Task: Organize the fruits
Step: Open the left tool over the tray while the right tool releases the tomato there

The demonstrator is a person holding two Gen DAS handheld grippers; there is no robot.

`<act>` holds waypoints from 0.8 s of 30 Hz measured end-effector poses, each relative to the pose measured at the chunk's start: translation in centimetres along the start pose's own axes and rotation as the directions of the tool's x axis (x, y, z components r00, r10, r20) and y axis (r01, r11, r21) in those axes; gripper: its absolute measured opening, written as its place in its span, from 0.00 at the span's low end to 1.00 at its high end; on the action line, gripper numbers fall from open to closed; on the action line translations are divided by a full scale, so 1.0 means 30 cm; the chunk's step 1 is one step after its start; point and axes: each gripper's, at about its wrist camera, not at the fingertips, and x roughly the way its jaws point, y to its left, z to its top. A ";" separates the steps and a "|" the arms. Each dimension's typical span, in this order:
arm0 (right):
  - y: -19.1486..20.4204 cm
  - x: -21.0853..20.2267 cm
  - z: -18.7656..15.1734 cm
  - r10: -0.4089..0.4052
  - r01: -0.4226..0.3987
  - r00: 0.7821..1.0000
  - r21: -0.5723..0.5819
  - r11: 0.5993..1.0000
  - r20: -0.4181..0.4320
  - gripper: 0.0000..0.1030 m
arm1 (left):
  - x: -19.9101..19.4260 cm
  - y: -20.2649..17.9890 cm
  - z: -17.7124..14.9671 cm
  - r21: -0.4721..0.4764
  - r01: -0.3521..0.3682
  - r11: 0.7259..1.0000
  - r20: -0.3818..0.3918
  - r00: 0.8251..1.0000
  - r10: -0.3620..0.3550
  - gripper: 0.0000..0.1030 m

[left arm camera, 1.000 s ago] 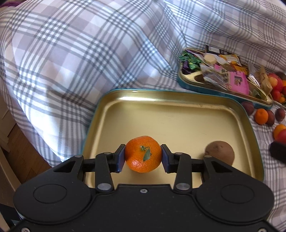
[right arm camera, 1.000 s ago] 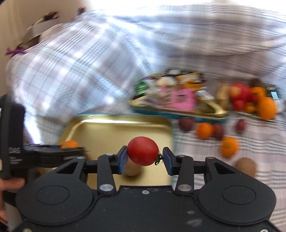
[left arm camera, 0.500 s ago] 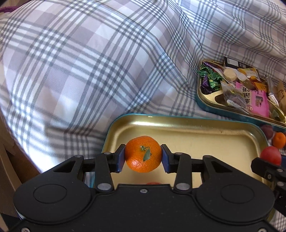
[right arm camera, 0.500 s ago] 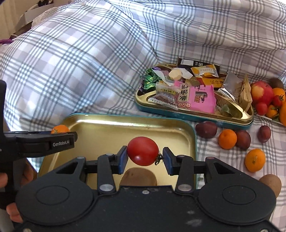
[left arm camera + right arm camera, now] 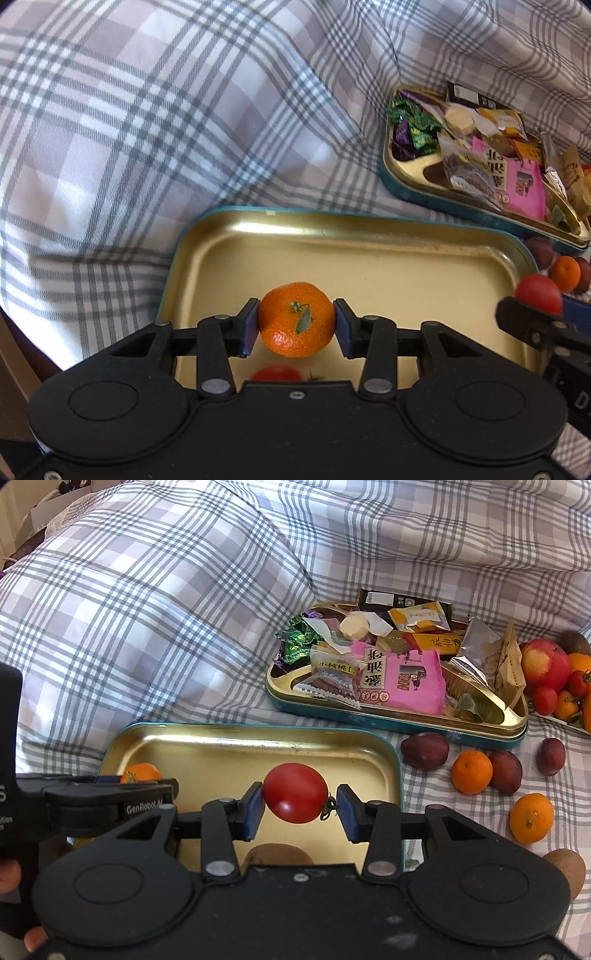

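My left gripper (image 5: 296,324) is shut on an orange tangerine (image 5: 296,317) and holds it above the near left part of a gold tray (image 5: 369,258). My right gripper (image 5: 298,804) is shut on a red tomato (image 5: 295,792) above the same tray (image 5: 221,749). The tomato also shows at the right edge of the left wrist view (image 5: 538,291). A brown kiwi (image 5: 277,853) lies in the tray below the right gripper. A red fruit (image 5: 277,373) shows in the tray under the left gripper.
A second tin (image 5: 513,723) full of snack packets stands behind on the plaid bedding. Loose plums (image 5: 424,750), tangerines (image 5: 472,771) and a kiwi (image 5: 567,867) lie right of the tray. More fruit (image 5: 545,664) sits far right. A big plaid pillow (image 5: 147,110) rises at left.
Both grippers have shifted little over the tray, each still holding its fruit. The left gripper's view has slid slightly left, showing more of the tray.
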 end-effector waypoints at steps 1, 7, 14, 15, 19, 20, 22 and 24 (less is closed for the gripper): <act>0.000 -0.001 -0.002 0.006 -0.006 1.000 0.000 1.000 -0.002 0.44 | -0.002 0.001 -0.002 -0.005 0.005 1.000 -0.006 1.000 -0.005 0.49; 0.004 -0.028 -0.025 0.014 -0.014 1.000 -0.010 1.000 -0.013 0.45 | -0.047 -0.013 -0.027 0.006 -0.028 1.000 0.018 0.999 0.027 0.49; -0.009 -0.104 -0.074 0.000 0.000 1.000 -0.004 1.000 0.003 0.45 | -0.094 -0.017 -0.073 0.003 -0.027 1.000 0.029 0.999 0.027 0.49; -0.012 -0.114 -0.081 -0.002 0.002 1.000 -0.004 1.000 0.001 0.45 | -0.100 -0.017 -0.081 0.003 -0.025 1.000 0.027 0.999 0.025 0.49; -0.019 -0.156 -0.113 -0.008 0.008 1.000 0.004 1.000 0.010 0.45 | -0.126 -0.020 -0.112 0.006 -0.027 1.000 0.032 0.999 0.027 0.49; -0.021 -0.165 -0.121 -0.007 0.007 1.000 0.007 1.000 0.011 0.45 | -0.133 -0.021 -0.121 0.008 -0.029 1.000 0.035 0.999 0.028 0.49; -0.024 -0.184 -0.138 -0.005 0.005 1.000 0.016 1.000 0.011 0.45 | -0.144 -0.024 -0.138 0.010 -0.032 0.999 0.036 0.999 0.031 0.48; -0.026 -0.201 -0.157 -0.006 0.006 1.000 0.022 1.000 0.009 0.45 | -0.154 -0.024 -0.158 0.007 -0.029 1.000 0.035 0.999 0.029 0.49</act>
